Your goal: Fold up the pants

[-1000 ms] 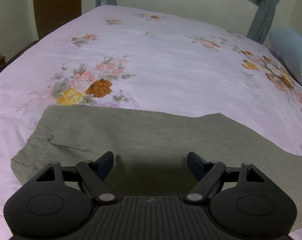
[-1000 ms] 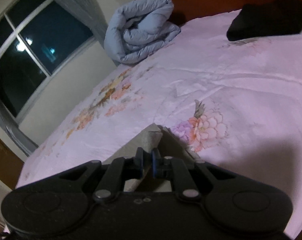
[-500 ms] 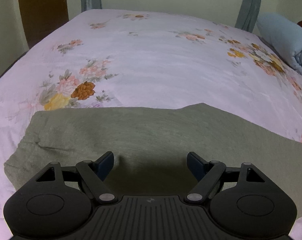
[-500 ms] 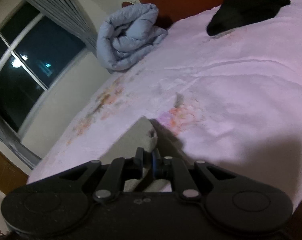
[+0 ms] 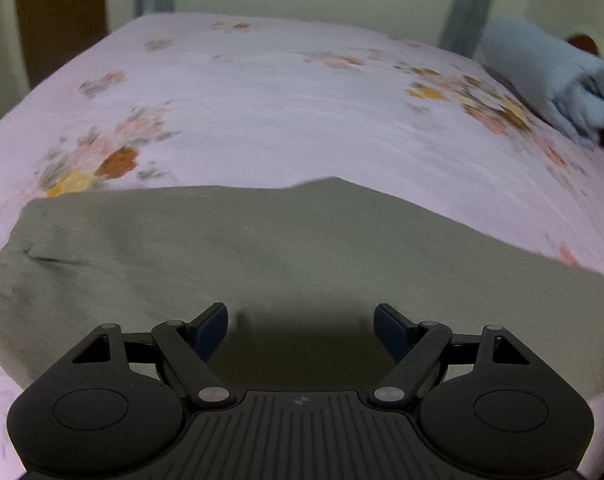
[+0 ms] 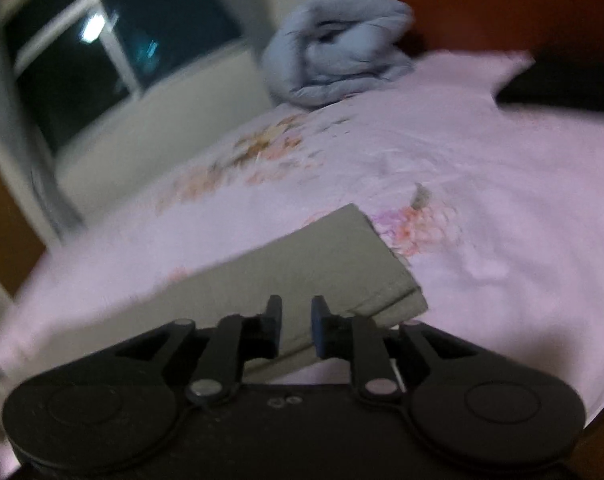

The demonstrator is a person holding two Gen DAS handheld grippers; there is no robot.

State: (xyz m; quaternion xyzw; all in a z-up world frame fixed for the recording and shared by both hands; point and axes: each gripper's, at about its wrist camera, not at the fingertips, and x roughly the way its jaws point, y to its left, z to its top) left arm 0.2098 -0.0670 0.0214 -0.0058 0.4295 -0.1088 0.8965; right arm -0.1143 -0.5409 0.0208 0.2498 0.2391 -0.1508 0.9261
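Left wrist view: your left gripper (image 5: 300, 322) hovers with jaws spread wide and empty over the grey-green pants (image 5: 262, 248), lying flat on the floral bed sheet (image 5: 282, 100).

Right wrist view: your right gripper (image 6: 296, 316) has jaws slightly parted, gripping nothing, above the stacked leg ends, probably ready to fold.

The left gripper (image 5: 300, 322) fills the lower part of its frame, its two fingers spread wide apart with nothing between the dark pads (image 5: 212, 322). The right gripper (image 6: 296, 316) sits low in its frame, tilted, its fingers parted by a narrow gap, the pads (image 6: 274, 312) gripping nothing. Both views are motion-blurred.
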